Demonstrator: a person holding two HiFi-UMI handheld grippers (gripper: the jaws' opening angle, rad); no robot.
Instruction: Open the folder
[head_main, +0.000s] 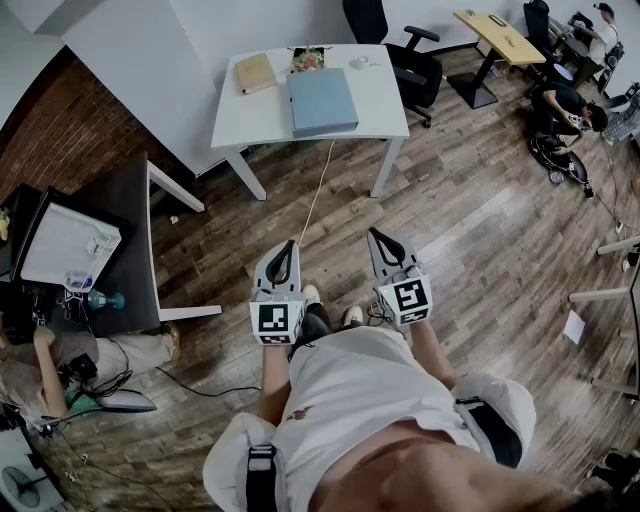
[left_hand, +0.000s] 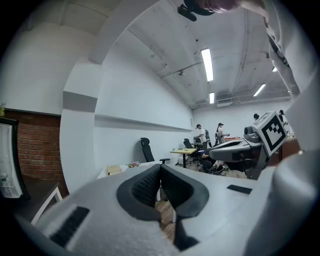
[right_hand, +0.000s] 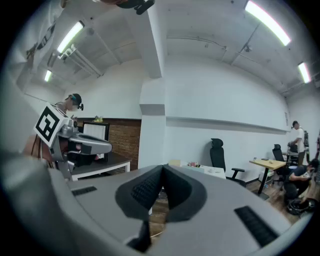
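Note:
A closed blue folder (head_main: 322, 100) lies flat on the white table (head_main: 384, 104) well ahead of me. I hold both grippers close to my body, far short of that table. My left gripper (head_main: 288, 245) is shut with nothing between its jaws, and its black pads (left_hand: 149, 186) meet. My right gripper (head_main: 378, 236) is likewise shut and empty, pads (right_hand: 150, 188) pressed together. In the left gripper view the white table (left_hand: 111, 171) shows small and far off. The right gripper view shows the table (right_hand: 212, 172) in the distance too.
A tan book (head_main: 255, 72) and small items lie on the white table beside the folder. A black office chair (head_main: 405, 55) stands behind it. A dark desk (head_main: 115, 240) with a monitor is at my left. A white cable (head_main: 316, 195) runs across the wooden floor. People sit at the far right.

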